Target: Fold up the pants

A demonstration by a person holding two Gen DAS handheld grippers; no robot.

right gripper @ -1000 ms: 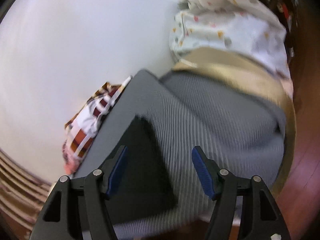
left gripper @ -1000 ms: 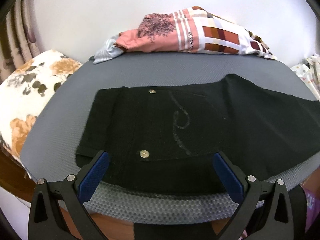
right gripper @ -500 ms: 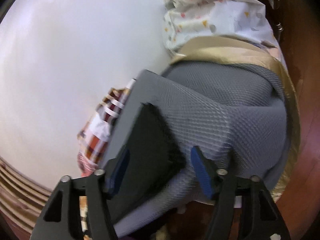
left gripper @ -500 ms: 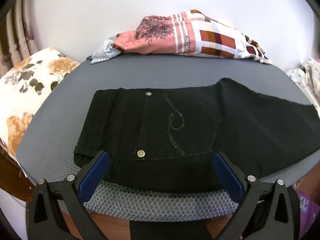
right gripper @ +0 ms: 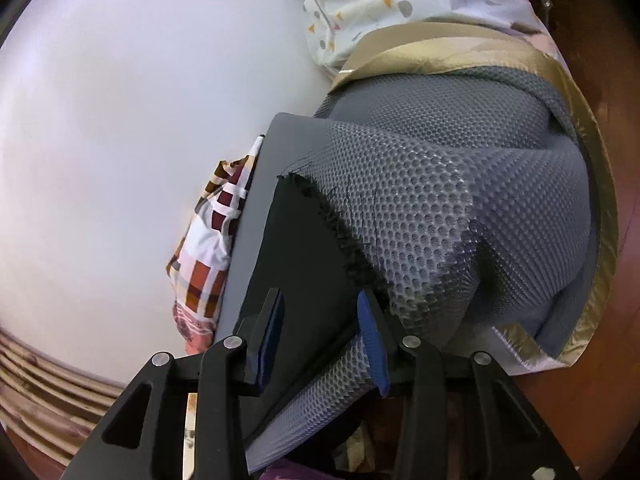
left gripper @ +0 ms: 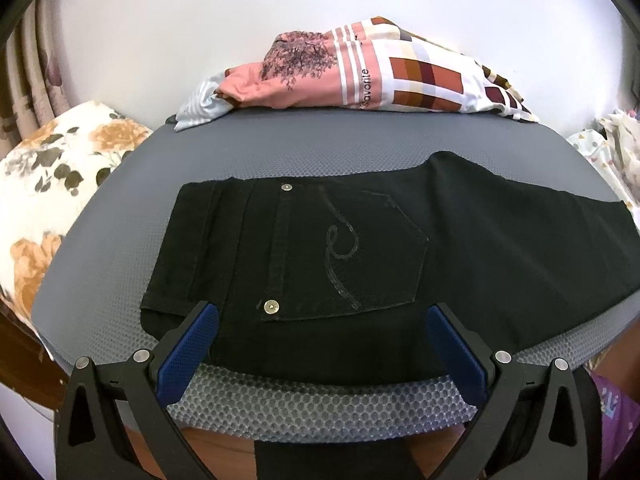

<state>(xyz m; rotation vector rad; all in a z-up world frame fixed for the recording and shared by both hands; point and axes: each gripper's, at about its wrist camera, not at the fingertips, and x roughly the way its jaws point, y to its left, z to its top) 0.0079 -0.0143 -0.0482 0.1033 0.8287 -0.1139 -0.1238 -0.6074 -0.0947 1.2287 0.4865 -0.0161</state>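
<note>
Grey mesh mat covering the whole work surface, draping over its far end in the right wrist view. Black pants lying flat across it, back pocket up, waist to the left and legs running off to the right; probably spread this way so the leg end can be carried over onto the waist. Folded patterned laundry sitting at the mat's far edge, clear of the pants, and floral fabric lying off to the left, neither blocking the fold. Left gripper hovering spread wide over the near waist edge, gripping nothing. Right gripper closing around the frayed leg hem, cloth lying between the jaws; a ridge of mat bunching against the lower blue pad, likely to be pinched along with the hem. Pads not visibly pressing yet.
</note>
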